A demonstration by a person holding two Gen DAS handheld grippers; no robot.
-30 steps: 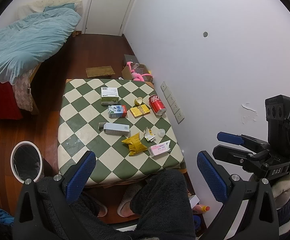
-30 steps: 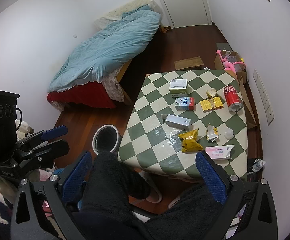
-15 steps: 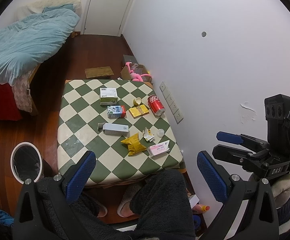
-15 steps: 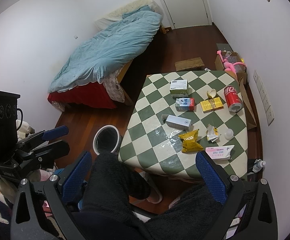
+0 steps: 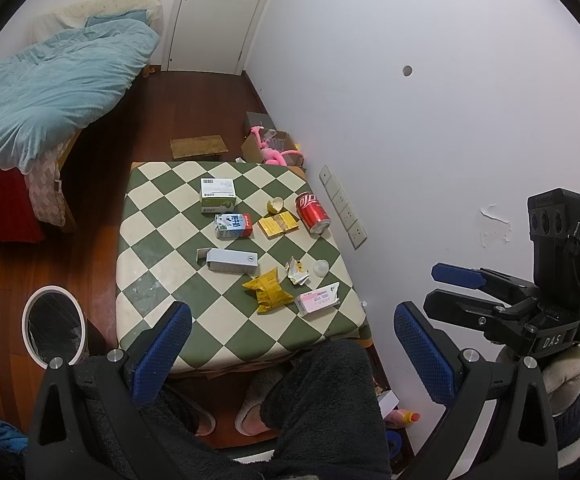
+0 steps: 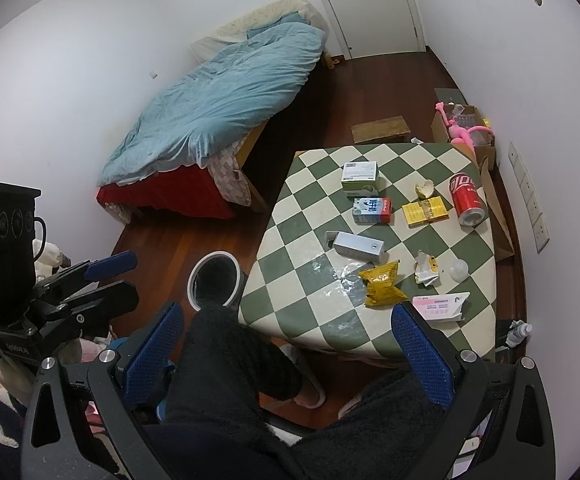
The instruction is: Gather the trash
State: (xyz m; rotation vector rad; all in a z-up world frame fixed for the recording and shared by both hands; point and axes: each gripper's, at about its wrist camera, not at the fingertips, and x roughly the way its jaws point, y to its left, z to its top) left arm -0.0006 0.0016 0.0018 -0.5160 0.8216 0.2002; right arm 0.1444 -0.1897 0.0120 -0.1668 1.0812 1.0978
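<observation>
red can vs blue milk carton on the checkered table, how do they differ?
Shape: the red can is a cylinder; the blue milk carton is a rectangular box.
Colour: the can is red with white lettering; the carton is blue and white with a red end.
Place: the can lies near the wall-side edge; the carton sits further in.
Shared: both lie on their sides on the table.

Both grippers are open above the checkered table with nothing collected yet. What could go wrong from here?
The red can lies on its side close to the table's wall-side edge; a nudge might roll it off. The small clear cap and torn wrapper look hard for wide pads to pinch. The bin stands on the floor beside the table, so drops from the right gripper or the left gripper could miss.
</observation>
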